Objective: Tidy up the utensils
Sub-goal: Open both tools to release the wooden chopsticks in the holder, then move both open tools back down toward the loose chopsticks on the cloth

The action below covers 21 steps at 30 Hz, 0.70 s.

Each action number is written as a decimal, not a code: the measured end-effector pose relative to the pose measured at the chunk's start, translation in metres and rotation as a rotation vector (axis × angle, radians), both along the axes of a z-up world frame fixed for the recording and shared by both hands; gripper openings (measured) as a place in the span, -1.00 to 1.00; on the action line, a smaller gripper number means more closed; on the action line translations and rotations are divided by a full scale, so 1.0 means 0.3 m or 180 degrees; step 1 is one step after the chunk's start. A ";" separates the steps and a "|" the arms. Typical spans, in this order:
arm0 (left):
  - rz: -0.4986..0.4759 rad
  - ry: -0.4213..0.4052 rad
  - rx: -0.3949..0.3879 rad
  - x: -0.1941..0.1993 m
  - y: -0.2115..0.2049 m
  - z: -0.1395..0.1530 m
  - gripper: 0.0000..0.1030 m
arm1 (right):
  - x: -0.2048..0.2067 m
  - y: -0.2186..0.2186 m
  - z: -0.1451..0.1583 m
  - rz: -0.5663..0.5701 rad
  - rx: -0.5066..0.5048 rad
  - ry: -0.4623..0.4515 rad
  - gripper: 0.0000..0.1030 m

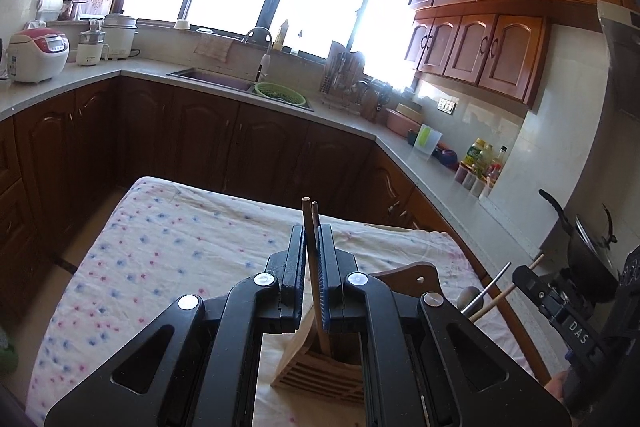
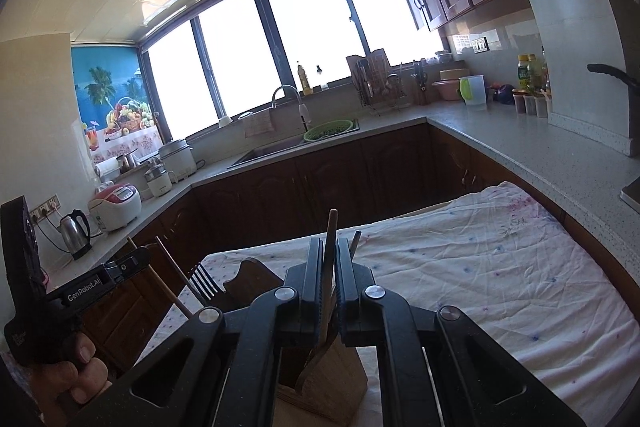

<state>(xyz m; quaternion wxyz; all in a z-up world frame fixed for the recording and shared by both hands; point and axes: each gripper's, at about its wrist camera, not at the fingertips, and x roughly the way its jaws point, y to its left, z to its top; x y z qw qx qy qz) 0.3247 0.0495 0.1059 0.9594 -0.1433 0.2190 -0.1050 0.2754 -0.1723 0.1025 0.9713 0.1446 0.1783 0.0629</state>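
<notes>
The left tool point(image 1: 311, 247) pinches a pair of wooden chopsticks point(image 1: 314, 267) between its two fingers, which are pressed in on the sticks. The chopsticks stand nearly upright, their upper tips poking above the fingertips and their lower ends reaching down into a compartment of the wooden utensil holder point(image 1: 320, 379) below. The holder, slatted on its front, stands on the worktop point(image 1: 160, 247), which is covered with a white cloth dotted in blue and pink.

The right tool point(image 2: 330, 259) is closed on the handle of a wooden utensil point(image 2: 331, 247), which rises upright between its fingers and runs down toward the same holder point(image 2: 332, 383). Which kind of utensil it is cannot be told, as its working end is hidden. A second, thinner handle point(image 2: 356, 241) sticks up just beside the right finger, outside the grip.

In the right wrist view the left tool point(image 2: 136, 259) appears at the left edge, gripped by the person's hand point(image 2: 76, 367), with the chopsticks point(image 2: 168, 279) slanting down from it and a dark fork point(image 2: 204, 283) standing just beside them. Behind the worktop, a kitchen counter point(image 1: 200, 79) carries a sink point(image 1: 212, 77), a green colander point(image 1: 278, 93) and a rice cooker point(image 1: 38, 55).
</notes>
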 end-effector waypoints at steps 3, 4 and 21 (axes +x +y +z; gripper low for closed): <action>0.0000 0.0022 0.0009 0.002 0.001 0.003 -0.89 | 0.003 -0.002 0.000 0.0007 0.0021 0.0023 -0.89; -0.0003 0.0043 -0.0002 0.003 0.003 0.005 -0.89 | 0.004 -0.003 0.001 0.0014 0.0032 0.0035 -0.87; 0.0133 0.0112 -0.0116 -0.195 0.087 0.000 0.48 | -0.197 -0.075 0.050 0.0065 0.0362 -0.0266 0.91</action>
